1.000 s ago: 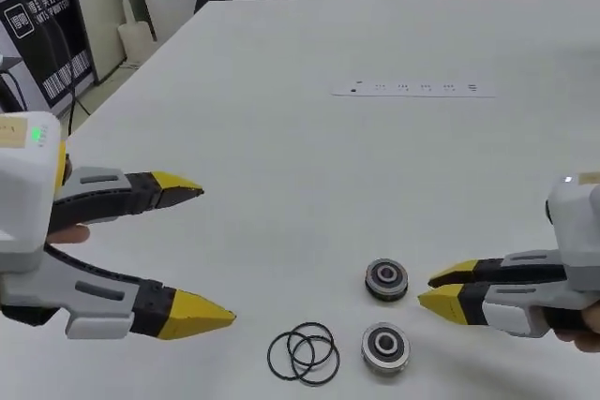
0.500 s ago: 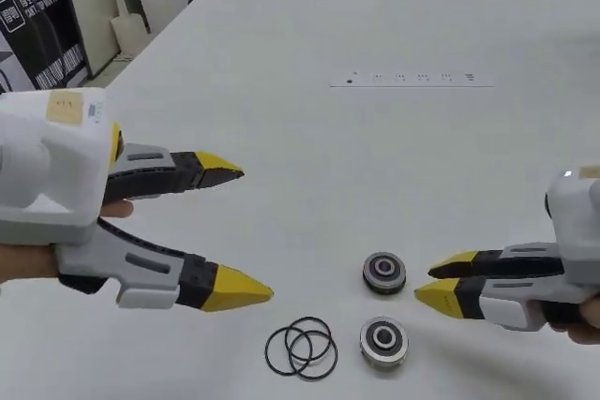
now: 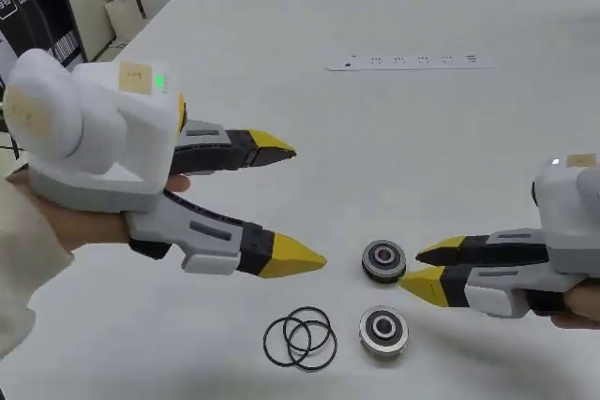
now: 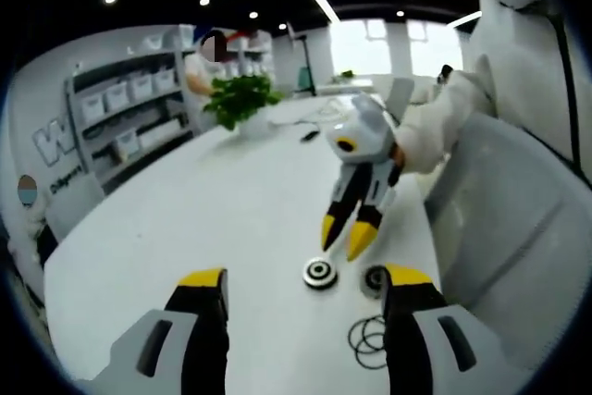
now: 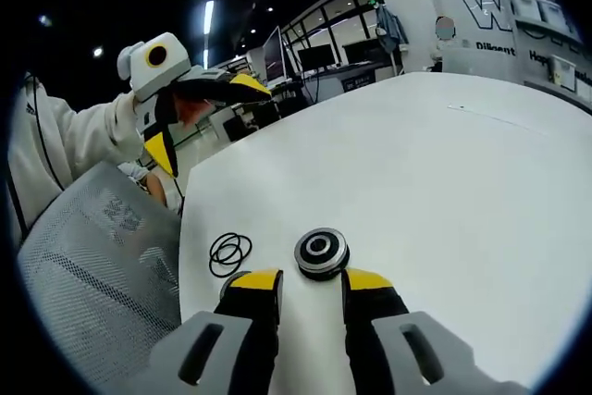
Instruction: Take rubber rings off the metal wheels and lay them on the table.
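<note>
The white table (image 3: 422, 138) lay broad and bare around the far wheel (image 3: 384, 260), which I take as the mark for everything else; a thin printed strip (image 3: 408, 62) lay well beyond that wheel, toward the table's far side. Your left gripper (image 3: 310, 205) hung above the table to the left of the far wheel, its yellow-tipped fingers (image 3: 291, 253) spread wide with nothing between them; its own view showed the same wide gap (image 4: 305, 277), with the far wheel (image 4: 319, 274) ahead of it. Your right gripper (image 3: 410, 265) came in from the right of the far wheel, low over the table, its fingers (image 3: 424, 285) parted only a narrow way and gripping nothing; the lower tip sat just beside the wheel's edge, and I cannot tell whether it touched; in its own view (image 5: 310, 279) the wheel (image 5: 322, 253) sat just past the two tips, in line with the gap. The near wheel (image 3: 382, 329) lay flat on the table close to the far wheel, on your side of it; both were metal with a dark outer band. The loose rubber rings (image 3: 300, 337), thin black loops that overlapped, lay on the table just left of the near wheel, nearer to you than the far wheel and to its left.
</note>
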A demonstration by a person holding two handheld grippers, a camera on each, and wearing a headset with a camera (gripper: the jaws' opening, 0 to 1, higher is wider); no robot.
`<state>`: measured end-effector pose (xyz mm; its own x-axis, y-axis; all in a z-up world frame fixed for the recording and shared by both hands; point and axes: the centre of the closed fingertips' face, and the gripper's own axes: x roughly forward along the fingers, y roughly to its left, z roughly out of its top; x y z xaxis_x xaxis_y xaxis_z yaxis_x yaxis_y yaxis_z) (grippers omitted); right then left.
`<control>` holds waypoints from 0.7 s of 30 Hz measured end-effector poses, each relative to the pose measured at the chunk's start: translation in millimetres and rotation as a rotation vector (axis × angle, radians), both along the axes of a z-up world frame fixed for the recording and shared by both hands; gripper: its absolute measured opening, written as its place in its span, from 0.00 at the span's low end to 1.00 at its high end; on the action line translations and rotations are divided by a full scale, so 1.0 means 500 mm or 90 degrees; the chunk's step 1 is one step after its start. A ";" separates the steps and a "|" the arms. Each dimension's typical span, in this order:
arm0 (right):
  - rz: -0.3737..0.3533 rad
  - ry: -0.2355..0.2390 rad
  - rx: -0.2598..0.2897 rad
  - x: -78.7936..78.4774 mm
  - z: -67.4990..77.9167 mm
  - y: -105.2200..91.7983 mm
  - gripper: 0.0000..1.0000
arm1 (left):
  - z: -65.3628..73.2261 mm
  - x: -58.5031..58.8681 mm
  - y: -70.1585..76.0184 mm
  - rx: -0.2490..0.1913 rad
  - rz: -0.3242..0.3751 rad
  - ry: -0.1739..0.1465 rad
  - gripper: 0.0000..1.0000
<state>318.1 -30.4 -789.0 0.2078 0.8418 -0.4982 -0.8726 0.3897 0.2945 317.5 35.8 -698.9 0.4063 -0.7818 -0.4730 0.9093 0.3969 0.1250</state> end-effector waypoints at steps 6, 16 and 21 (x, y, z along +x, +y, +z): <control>0.003 -0.007 0.006 0.009 0.000 0.007 0.25 | -0.005 0.021 -0.029 -0.005 -0.014 -0.003 0.65; 0.023 -0.024 -0.007 0.010 -0.012 0.014 0.25 | -0.033 0.040 -0.079 -0.024 -0.031 0.011 0.58; 0.026 -0.029 -0.012 0.014 -0.017 0.013 0.24 | -0.060 0.043 -0.093 -0.020 -0.037 0.021 0.53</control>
